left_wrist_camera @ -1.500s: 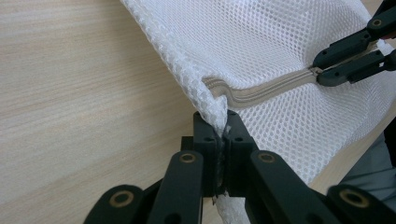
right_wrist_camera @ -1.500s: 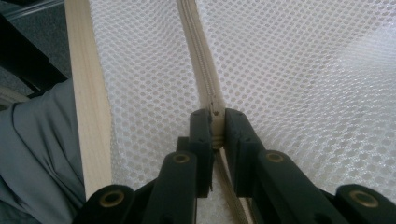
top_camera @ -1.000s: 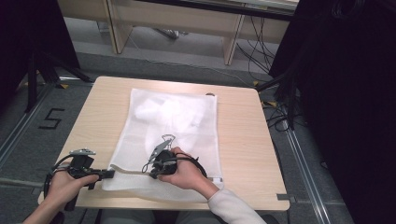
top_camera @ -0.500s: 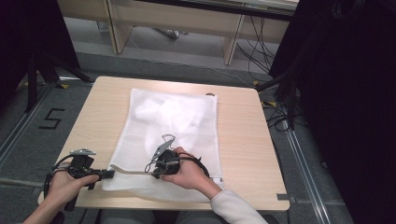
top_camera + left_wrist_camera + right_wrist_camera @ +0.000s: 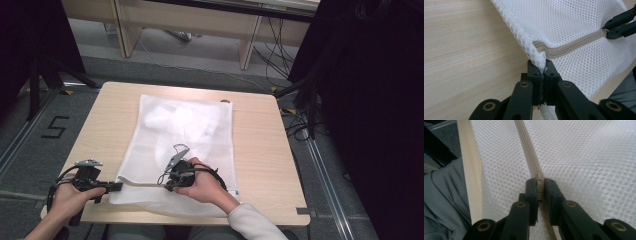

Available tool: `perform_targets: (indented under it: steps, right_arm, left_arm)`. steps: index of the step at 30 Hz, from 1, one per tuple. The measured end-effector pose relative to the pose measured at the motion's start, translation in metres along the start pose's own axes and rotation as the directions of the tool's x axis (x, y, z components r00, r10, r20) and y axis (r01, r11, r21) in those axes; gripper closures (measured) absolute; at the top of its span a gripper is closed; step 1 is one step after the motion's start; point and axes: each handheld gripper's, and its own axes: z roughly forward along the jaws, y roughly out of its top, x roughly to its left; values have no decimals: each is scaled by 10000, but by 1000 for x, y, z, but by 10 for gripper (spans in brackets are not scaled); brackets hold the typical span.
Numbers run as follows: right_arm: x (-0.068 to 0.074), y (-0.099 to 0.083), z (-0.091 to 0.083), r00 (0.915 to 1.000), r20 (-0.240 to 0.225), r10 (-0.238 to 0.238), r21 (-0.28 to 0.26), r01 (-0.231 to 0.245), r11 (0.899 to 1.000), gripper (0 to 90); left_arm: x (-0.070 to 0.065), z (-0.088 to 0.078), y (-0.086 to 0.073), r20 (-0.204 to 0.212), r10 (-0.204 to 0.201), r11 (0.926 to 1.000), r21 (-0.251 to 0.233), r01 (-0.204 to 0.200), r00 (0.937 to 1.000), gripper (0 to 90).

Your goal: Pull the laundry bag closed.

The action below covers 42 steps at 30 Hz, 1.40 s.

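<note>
A white mesh laundry bag (image 5: 200,130) lies flat on the wooden table (image 5: 260,150), with something white bunched inside its far half. A beige zipper (image 5: 574,45) runs along the near end of the bag. My left gripper (image 5: 543,68) is shut on the bag's near left corner, just past the zipper's end; in the high view the left gripper (image 5: 119,186) sits at the table's front left. My right gripper (image 5: 539,187) is shut on the zipper (image 5: 526,147), with the pull hidden between the jaws. In the high view the right gripper (image 5: 165,181) rests on the bag under a hand.
The table's near edge (image 5: 470,170) runs close beside the zipper, with grey trousers (image 5: 444,202) just beyond it. Bare wood (image 5: 469,50) lies left of the bag. Desk legs and cables (image 5: 280,55) stand behind the table, a dark curtain (image 5: 370,100) at the right.
</note>
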Motion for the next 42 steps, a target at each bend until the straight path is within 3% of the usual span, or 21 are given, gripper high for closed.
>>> perform_targets:
  steps: [1, 8, 18, 19, 21, 32, 33, 36, 37, 38, 39, 40, 42]
  right_arm:
    - [1, 0, 0, 10000, -18, 89, 72, -88, 9999, 826]
    - [-2, -2, -2, 10000, 5, -74, 3, 74, 10000, 826]
    - [-2, -5, -5, 9999, 82, 100, 54, -100, 9999, 826]
    - [-2, -5, -6, 9999, 14, 121, 55, -121, 9999, 826]
    - [-3, -6, -6, 10000, 27, 58, 55, -58, 10000, 826]
    - [-5, -10, -11, 9999, 82, 66, 26, -66, 10000, 826]
    - [-6, -11, -11, 10000, 64, 61, -4, -61, 10000, 826]
    - [-5, -11, -11, 9999, 52, 126, -7, -126, 9999, 826]
    - [-5, -11, -12, 9999, 56, 118, -2, -118, 9999, 826]
    - [-5, -11, -12, 9999, 62, 120, -6, -120, 9999, 826]
    - [-5, -11, -12, 9999, 91, 93, 24, -94, 10000, 826]
    - [-6, -11, -12, 9999, 99, 68, -25, -68, 10000, 826]
    - [-6, -12, -14, 9999, 89, 89, 40, -89, 10000, 826]
  left_arm:
    - [-1, 1, 0, 79, -156, 9998, -83, 157, 9998, 860]
    - [-1, 1, 0, 12, -175, 9997, -175, 175, 9998, 860]
    - [-1, 1, 0, 79, -141, 9999, -66, 142, 9999, 860]
    - [0, 0, 0, 35, 10, 10000, 46, -10, 10000, 860]
    - [-1, 2, -1, 51, -186, 9995, -257, 187, 9998, 860]
    - [-1, 2, -1, 29, -162, 9997, -195, 162, 9999, 860]
    - [0, 1, -1, 6, -11, 10000, -80, 11, 10000, 860]
    - [-1, 2, -1, 25, -166, 9996, -221, 166, 9999, 860]
    - [1, 0, 0, -1, 112, 9999, 21, -112, 9999, 860]
    - [1, 0, 0, 29, 100, 9999, 81, -100, 9999, 860]
    - [-1, 1, 0, 26, -167, 9998, -121, 167, 9999, 860]
    - [-1, 2, -1, 41, -184, 9995, -266, 186, 9998, 860]
    - [-1, 1, 0, 23, -146, 9998, -99, 146, 9999, 860]
